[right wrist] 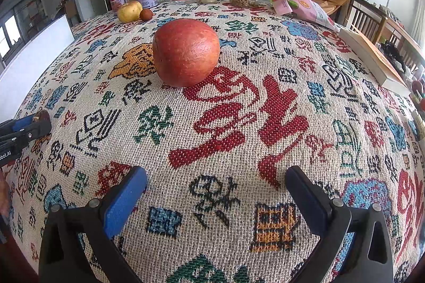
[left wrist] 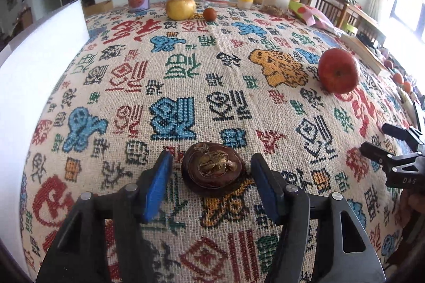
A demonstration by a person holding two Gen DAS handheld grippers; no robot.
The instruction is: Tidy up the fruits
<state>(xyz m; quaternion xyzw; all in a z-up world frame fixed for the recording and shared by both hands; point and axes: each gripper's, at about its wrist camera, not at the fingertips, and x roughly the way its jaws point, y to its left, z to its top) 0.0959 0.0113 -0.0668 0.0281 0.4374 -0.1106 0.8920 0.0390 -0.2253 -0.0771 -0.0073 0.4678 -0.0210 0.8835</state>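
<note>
Your left gripper (left wrist: 211, 187) stands apart, straddling the dark brown mangosteen (left wrist: 213, 171) without pressing it; the fruit rests on the woven tablecloth (left wrist: 186, 75) at 6 o'clock in the left wrist view. Its rind looks hard and its calyx brittle, so grip across the round sides. Your right gripper (right wrist: 216, 192) is spread wide and empty, the red apple (right wrist: 186, 51) at 12 o'clock. "DAS" is moulded on the right gripper's body; the can labels are probably too blurred to read.
</note>
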